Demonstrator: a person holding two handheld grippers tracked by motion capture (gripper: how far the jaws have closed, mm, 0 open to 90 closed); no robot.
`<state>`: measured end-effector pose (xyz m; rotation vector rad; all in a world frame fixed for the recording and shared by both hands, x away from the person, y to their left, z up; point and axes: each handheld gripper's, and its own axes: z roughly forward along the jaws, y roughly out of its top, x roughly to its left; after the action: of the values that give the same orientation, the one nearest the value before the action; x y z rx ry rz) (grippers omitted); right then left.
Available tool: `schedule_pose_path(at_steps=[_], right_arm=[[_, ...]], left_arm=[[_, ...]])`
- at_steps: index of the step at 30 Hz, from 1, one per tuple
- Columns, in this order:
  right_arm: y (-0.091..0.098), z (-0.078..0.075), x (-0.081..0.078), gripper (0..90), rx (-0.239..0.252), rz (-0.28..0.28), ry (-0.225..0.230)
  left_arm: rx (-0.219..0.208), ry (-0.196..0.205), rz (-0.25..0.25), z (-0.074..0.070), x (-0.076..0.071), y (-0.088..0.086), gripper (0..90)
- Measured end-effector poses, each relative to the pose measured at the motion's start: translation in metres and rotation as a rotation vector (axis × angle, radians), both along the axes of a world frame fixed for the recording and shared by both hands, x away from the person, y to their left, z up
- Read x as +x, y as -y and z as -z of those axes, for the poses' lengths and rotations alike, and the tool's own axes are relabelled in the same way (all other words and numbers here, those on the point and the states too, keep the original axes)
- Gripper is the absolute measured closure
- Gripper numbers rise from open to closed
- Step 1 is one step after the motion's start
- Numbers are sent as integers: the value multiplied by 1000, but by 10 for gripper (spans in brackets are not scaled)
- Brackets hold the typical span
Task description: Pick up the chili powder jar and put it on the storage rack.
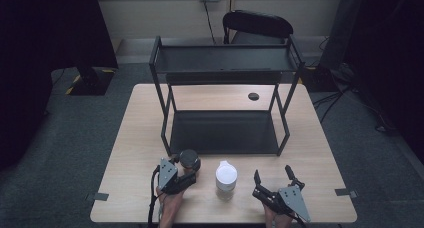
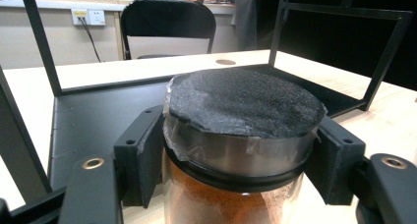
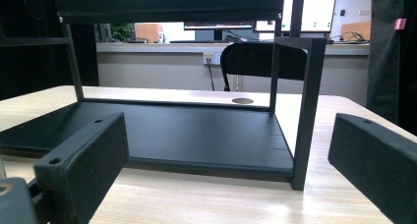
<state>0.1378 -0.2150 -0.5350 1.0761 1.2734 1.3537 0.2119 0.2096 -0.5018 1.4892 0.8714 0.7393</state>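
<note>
A jar of orange-brown powder with a black lid (image 1: pixel 189 159) (image 2: pixel 243 103) stands near the table's front, left of centre. My left gripper (image 1: pixel 186 171) (image 2: pixel 241 160) is shut on it, one jaw on each side just under the lid. A second jar with a white lid (image 1: pixel 226 177) stands free to its right. My right gripper (image 1: pixel 273 178) (image 3: pixel 226 160) is open near the front right, jaws wide apart with nothing between them. A black two-tier shelf (image 1: pixel 225 133) (image 3: pixel 187 130) stands behind both jars.
The shelf's lower tray (image 2: pixel 93 121) lies just past the black-lidded jar. Its front right post (image 3: pixel 307 111) rises ahead of the right gripper. A black chair (image 1: pixel 257 25) stands beyond the table. A round grommet (image 1: pixel 253 96) sits in the tabletop at the back.
</note>
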Motion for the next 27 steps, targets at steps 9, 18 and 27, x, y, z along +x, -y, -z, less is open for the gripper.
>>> schedule_pose_path(at_steps=[9, 18, 27], right_arm=[[0, 0, 0, 6, 0, 0, 0], [0, 0, 0, 6, 0, -3, 0], [0, 0, 0, 6, 0, -3, 0]], left_arm=[[-19, 13, -7, 5, -2, -1, 326], [-24, 16, -7, 3, -5, -1, 326], [-41, 34, -1, -2, -10, -5, 326]])
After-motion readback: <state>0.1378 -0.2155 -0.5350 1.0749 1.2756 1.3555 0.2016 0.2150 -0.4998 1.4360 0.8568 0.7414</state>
